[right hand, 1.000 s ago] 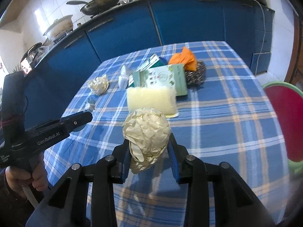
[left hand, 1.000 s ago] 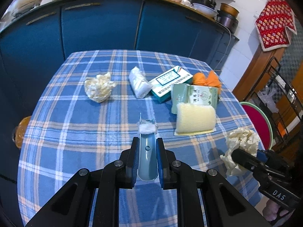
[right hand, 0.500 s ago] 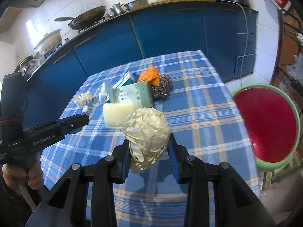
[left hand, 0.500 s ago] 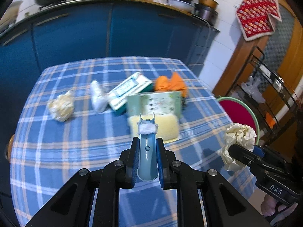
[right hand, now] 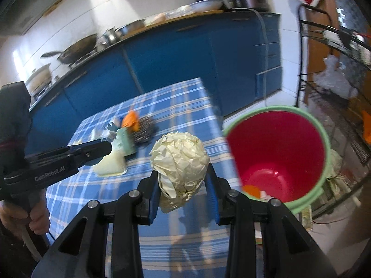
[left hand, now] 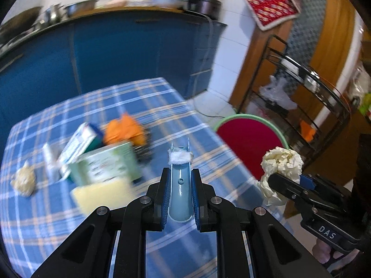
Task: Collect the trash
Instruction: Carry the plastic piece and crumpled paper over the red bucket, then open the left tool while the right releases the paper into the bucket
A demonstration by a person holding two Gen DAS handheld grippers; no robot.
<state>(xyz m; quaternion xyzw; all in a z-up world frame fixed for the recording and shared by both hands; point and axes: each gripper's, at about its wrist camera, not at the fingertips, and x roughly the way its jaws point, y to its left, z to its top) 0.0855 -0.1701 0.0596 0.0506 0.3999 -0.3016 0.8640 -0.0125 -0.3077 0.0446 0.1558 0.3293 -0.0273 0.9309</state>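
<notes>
My left gripper (left hand: 179,185) is shut on a light-blue plastic scoop (left hand: 180,194) with a white tuft (left hand: 180,156) at its tip, held above the blue plaid table (left hand: 58,220). My right gripper (right hand: 183,183) is shut on a crumpled cream paper ball (right hand: 179,159), also visible in the left wrist view (left hand: 280,162). A red bin with a green rim (right hand: 278,153) stands off the table's right edge; it also shows in the left wrist view (left hand: 248,136). Small bits lie at the bin's bottom.
On the table lie a small cream paper wad (left hand: 23,180), a white wad (left hand: 49,159), green boxes (left hand: 104,164), a yellow sponge (left hand: 102,194), an orange cloth (left hand: 125,132) and a steel scourer (right hand: 143,129). Blue cabinets (left hand: 116,53) stand behind, a black wire rack (left hand: 308,92) at right.
Both grippers have swung right toward the table's edge with their loads. The red bin has come much closer in both views. The table items have shifted left.
</notes>
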